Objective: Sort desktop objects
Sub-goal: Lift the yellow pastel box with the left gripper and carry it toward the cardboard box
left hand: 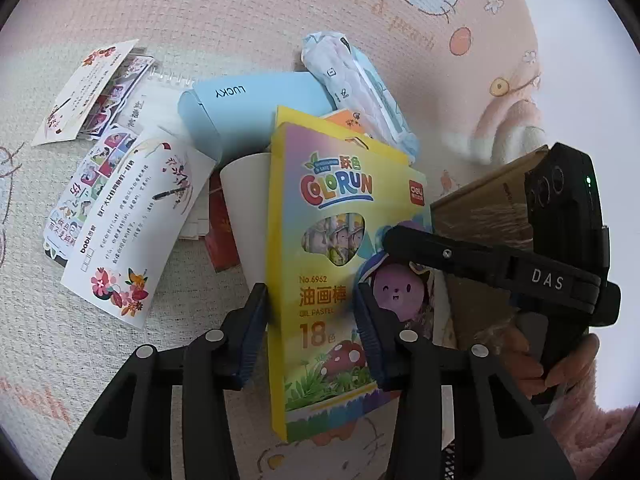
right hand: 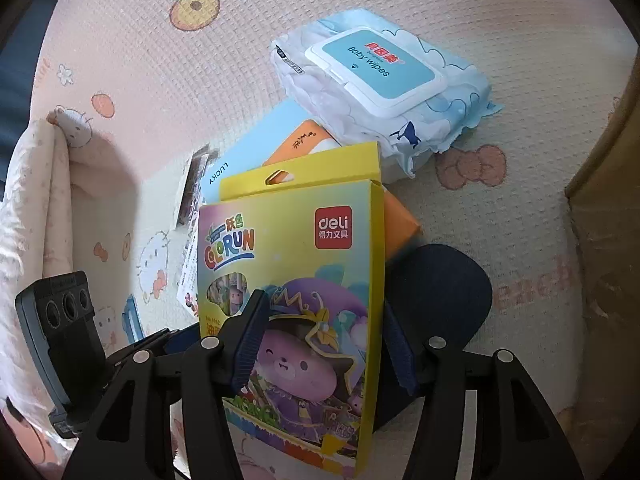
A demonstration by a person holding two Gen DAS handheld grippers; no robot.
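Note:
A yellow oil pastel box leans tilted on a pile of items, its printed face towards both cameras. My left gripper has one pad against the box's yellow left side and the other on its front face, pressing. My right gripper straddles the box from the other side. Its left finger stands in front of the face and its right pad stands just off the right side. One right gripper finger lies across the box's right part in the left wrist view.
Behind the box lie a baby wipes pack, a light blue LUCKY case, an orange box and a white paper cup. Sticker sheets and cards spread left. A cardboard box stands right. All rest on a patterned mat.

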